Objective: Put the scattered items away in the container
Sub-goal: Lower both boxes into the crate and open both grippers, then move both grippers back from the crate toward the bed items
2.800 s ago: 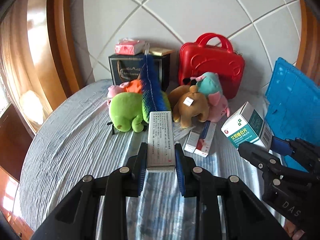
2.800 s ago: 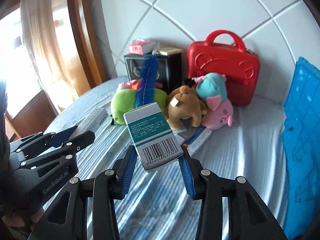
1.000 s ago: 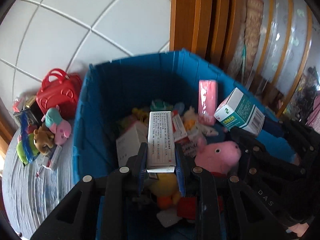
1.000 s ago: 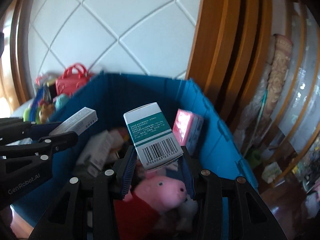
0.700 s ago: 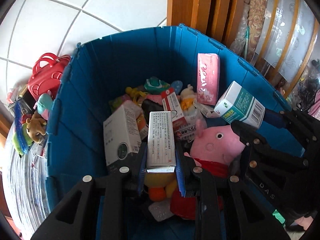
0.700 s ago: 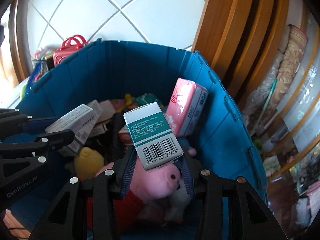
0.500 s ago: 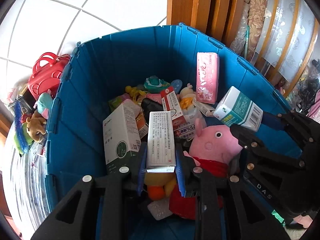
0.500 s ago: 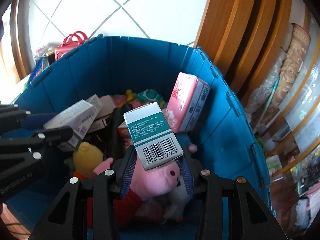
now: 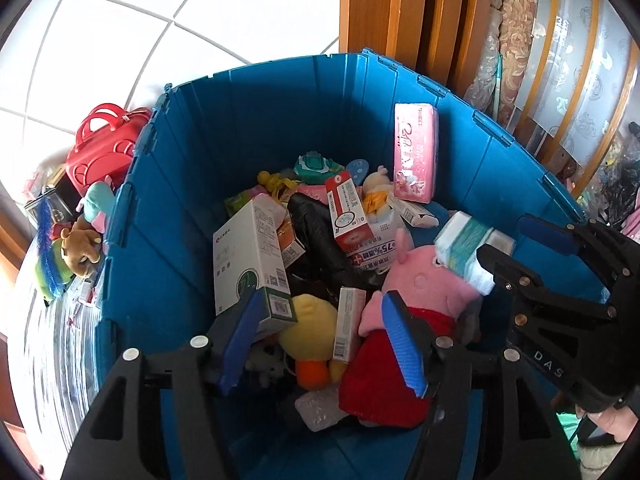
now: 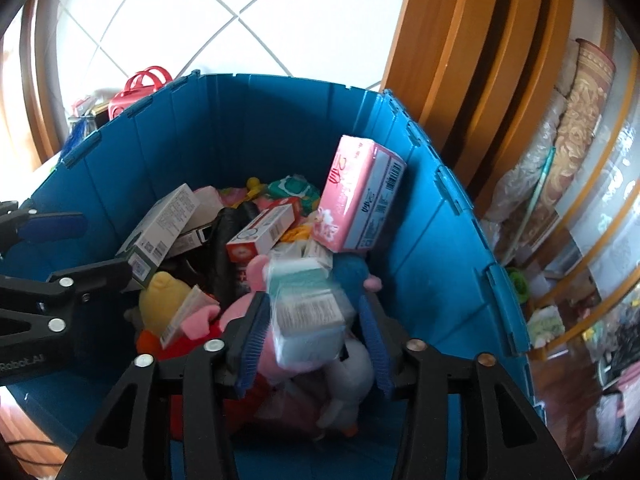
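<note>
Both grippers are hanging over the blue container, tilted down into it. The left gripper is opening its jaws; the blue pads are standing spread and nothing is being pressed between them. In the left wrist view, the long white box is lying free below the pads, at about twelve o'clock from the gripper's midpoint, leaning between the yellow duck toy and the pink pig toy.

The right gripper is also opening its jaws. The teal-and-white box is showing blurred between the pads, with a gap on each side, so the pads are not pinching it; it is sitting over the pig toy's head. In the left wrist view the same box is appearing at about two o'clock from the left gripper, just in front of the right gripper's fingers.

Inside the container a large white box is leaning at ten o'clock, a red-and-white box is lying near the middle, and a pink tissue pack is standing against the far wall at one o'clock. Outside the container, at nine to ten o'clock, a red case and some plush toys are resting on the striped cloth.
</note>
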A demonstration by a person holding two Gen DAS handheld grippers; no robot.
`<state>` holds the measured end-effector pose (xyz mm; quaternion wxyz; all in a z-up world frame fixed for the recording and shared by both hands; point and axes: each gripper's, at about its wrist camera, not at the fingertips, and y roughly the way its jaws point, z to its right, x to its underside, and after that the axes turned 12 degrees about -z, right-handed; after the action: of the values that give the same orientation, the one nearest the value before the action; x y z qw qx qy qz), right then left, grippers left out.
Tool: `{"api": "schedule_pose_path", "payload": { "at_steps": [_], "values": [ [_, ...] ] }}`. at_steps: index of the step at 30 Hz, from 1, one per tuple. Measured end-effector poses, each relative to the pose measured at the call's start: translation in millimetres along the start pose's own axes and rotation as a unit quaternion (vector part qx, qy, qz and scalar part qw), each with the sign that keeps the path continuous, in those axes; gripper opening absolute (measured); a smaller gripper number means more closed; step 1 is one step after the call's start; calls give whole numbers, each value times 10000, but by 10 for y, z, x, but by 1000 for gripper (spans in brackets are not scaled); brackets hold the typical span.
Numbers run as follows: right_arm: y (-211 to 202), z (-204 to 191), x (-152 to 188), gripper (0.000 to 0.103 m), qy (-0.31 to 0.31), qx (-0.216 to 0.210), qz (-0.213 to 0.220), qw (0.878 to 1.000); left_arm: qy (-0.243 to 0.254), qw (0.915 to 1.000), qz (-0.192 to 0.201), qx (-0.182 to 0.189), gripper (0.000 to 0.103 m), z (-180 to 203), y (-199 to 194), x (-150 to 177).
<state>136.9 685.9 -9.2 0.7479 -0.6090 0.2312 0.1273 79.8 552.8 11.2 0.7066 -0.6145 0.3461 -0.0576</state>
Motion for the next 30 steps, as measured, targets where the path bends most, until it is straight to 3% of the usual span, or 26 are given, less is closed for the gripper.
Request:
{"api": "schedule_pose_path", "payload": {
  "at_steps": [1,2,4,6,9,21,27,30],
  "values": [
    [-12,9,6,54,11,-8,24,10000,-2,10000,28,-17,62,-4,-19,17],
    [-29,16,17,61,30,-12,55,10000,-10,10000,72,-24,64,-13,-52,42],
    [-82,27,47,78,66,-83,163,9998,-19,9999,157,27,77,-33,-114,88],
    [-140,22,76,97,65,-137,258,9996,-3,9995,311,47,77,-54,-206,148],
    [-223,22,113,103,83,-254,382,9989,-35,9986,536,-17,77,-106,-350,240],
    [-608,-249,178,103,318,-526,795,9949,-273,9930,1079,-392,77,-557,-736,604],
    [-939,-740,190,103,264,-497,1059,9928,-439,9902,1297,-257,77,-1049,-897,839],
    [-1089,-1102,176,103,246,-477,1186,9915,-556,9886,1387,-195,77,-1489,-993,1050]
  ]
}}
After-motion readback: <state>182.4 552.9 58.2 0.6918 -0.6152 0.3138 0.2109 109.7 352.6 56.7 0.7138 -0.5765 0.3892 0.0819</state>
